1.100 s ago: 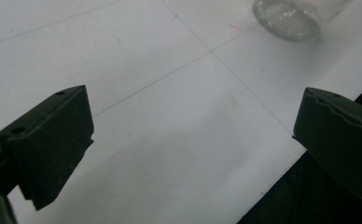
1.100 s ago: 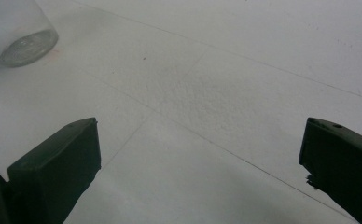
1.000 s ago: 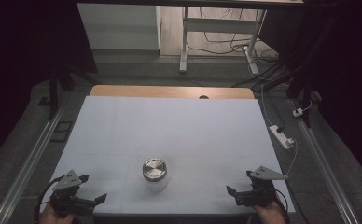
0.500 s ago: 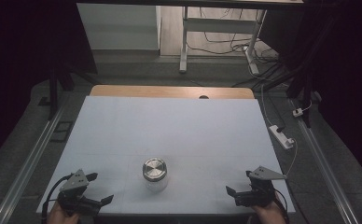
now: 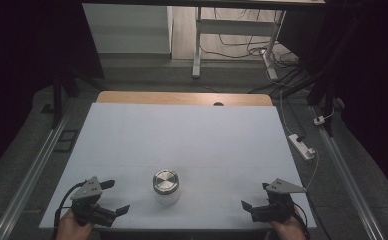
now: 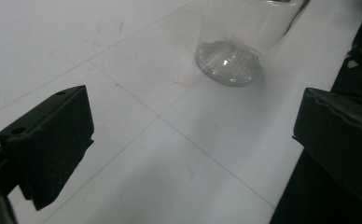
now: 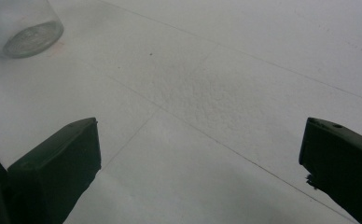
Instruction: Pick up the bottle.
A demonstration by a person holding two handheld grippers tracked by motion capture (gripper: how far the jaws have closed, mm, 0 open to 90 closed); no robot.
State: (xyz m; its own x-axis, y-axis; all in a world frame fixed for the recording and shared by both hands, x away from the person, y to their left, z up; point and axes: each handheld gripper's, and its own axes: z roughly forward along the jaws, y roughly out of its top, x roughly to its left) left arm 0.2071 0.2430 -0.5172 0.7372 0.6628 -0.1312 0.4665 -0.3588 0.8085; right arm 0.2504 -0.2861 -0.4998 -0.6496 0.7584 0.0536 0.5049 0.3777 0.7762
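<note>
Jar (image 5: 165, 187): I see a clear glass jar with a round metal lid, standing upright near the front edge of the white table (image 5: 182, 135). It sits between my two grippers, touching neither.
Jar, from the left jaws: ahead of them and toward the right-hand jaw, its ribbed base (image 6: 229, 63) flat on the surface.
Jar, from the right jaws: well ahead and off beyond the left-hand jaw (image 7: 27, 28).
Left gripper (image 5: 113, 197): jaws spread wide, nothing between them. It points at the jar and is the nearer of the two; I judge it is placed for a side grasp on the glass body.
Right gripper (image 5: 254, 196): jaws spread wide, nothing between them, set well apart from the jar. I judge it is held back, ready for the lid once the body is steadied.
Risk: smooth glass may slip in a grasp that is off centre.
Surroundings: a power strip (image 5: 302, 146) lies off the table's right edge, clear of the work.
</note>
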